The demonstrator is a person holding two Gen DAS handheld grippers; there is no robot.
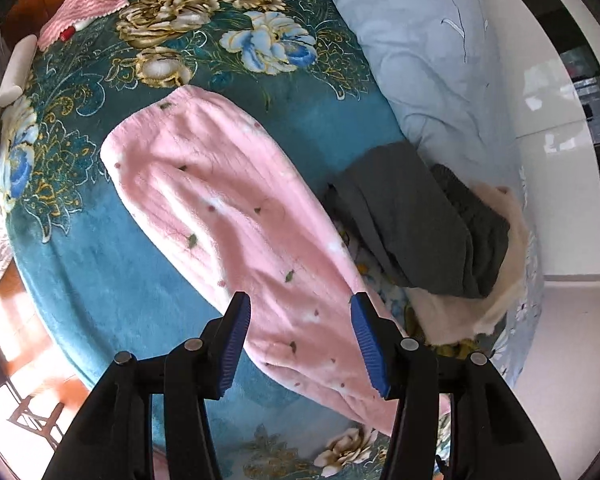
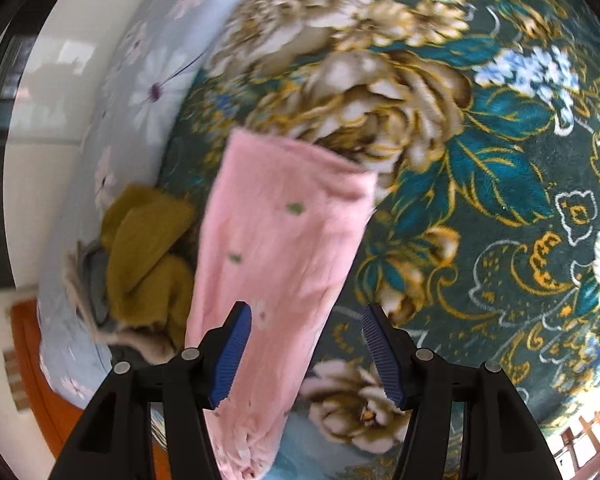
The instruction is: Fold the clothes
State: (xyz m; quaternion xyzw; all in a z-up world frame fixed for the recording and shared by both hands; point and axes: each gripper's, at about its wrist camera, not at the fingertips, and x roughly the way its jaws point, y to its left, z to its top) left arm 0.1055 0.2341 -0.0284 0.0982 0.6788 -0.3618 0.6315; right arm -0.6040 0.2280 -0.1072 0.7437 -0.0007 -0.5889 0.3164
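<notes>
The pink garment (image 1: pixel 228 216) is laid out long on the blanket (image 1: pixel 100 264), judged part-folded; the left gripper (image 1: pixel 298 344) and right gripper (image 2: pixel 306 354) are spread, empty.

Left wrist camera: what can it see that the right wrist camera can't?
Only the left wrist view shows a pink knit cloth, a white roll and a gray garment. Only the right wrist view shows a mustard garment. Both show the pink pants lying on the floral blanket, the pale blue quilt, and an open tool, left and right, holding nothing.
</notes>
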